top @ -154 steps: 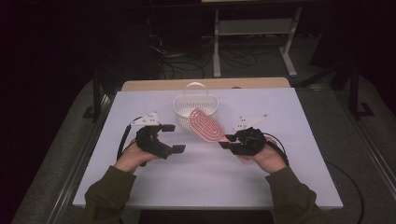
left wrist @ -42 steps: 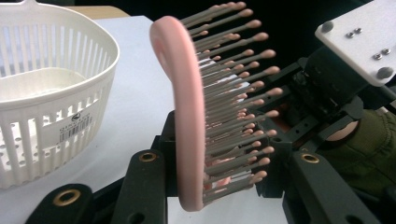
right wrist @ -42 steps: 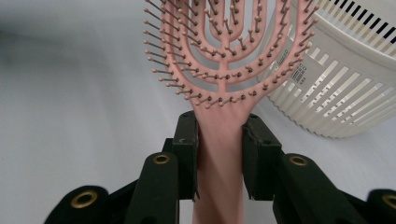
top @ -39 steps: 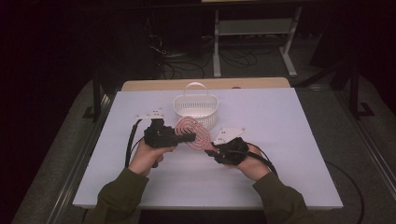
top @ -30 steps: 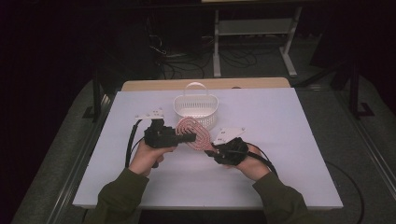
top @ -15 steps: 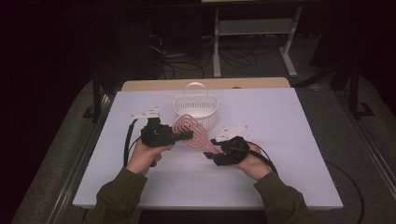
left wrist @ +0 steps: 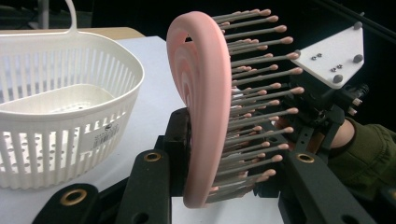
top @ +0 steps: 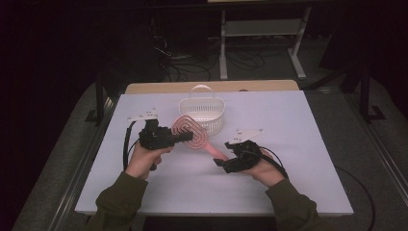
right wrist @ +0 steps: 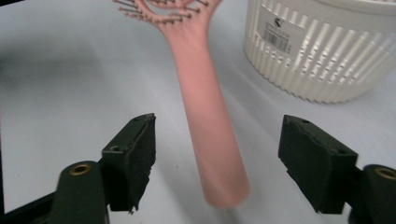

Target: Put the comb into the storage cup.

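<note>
pink hairbrush [top: 189, 135] is being clamped by the left hand-held gripper [top: 185, 137] at the basket's [top: 202, 113] seven o'clock; the right hand-held gripper's [top: 222, 162] jaws, just opening, are standing apart around its handle.

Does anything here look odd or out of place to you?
Only the pink plastic hairbrush: it is held in mid-air on edge, its bristled head clamped by the left gripper, beside the white slotted basket.

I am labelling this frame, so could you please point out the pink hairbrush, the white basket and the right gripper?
pink hairbrush [left wrist: 205, 107]: left gripper view, curved rim of its head.
white basket [top: 204, 120]: high view, slatted front wall.
right gripper [right wrist: 219, 163]: right gripper view, midway between its fingers.
</note>
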Demonstrator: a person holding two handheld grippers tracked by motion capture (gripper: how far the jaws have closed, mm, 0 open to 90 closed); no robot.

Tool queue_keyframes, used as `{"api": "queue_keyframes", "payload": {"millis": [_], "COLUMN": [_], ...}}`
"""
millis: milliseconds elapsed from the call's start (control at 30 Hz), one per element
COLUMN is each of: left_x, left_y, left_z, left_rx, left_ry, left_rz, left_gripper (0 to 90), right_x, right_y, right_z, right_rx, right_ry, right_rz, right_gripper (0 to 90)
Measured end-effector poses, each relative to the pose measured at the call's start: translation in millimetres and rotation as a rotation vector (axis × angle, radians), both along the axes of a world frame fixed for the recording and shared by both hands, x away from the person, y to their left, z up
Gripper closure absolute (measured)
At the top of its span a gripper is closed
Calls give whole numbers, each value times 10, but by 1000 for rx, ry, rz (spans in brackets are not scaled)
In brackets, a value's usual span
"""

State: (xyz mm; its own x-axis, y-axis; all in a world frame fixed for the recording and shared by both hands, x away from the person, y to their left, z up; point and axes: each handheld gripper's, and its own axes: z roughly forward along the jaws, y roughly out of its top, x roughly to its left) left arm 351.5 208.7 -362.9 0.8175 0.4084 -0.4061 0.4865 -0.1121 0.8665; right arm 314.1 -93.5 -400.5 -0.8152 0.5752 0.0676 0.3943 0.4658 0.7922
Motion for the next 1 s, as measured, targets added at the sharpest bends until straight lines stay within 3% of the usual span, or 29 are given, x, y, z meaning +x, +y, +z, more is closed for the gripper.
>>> {"api": "queue_keyframes", "payload": {"millis": [800, 1000], "left_x": [2, 9], "left_y": [109, 127], "left_z": [64, 65], "left_rx": [-27, -28], "left_ry": [-11, -10], "left_rz": [16, 21], "left_gripper": [653, 653], "right_x": [-142, -171], "right_y": [-546, -667], "right_z": [-136, -221], "right_rx": [29, 38], "right_ry": [20, 28], "right_rz": [-172, -192], "right_gripper": [135, 52]}}
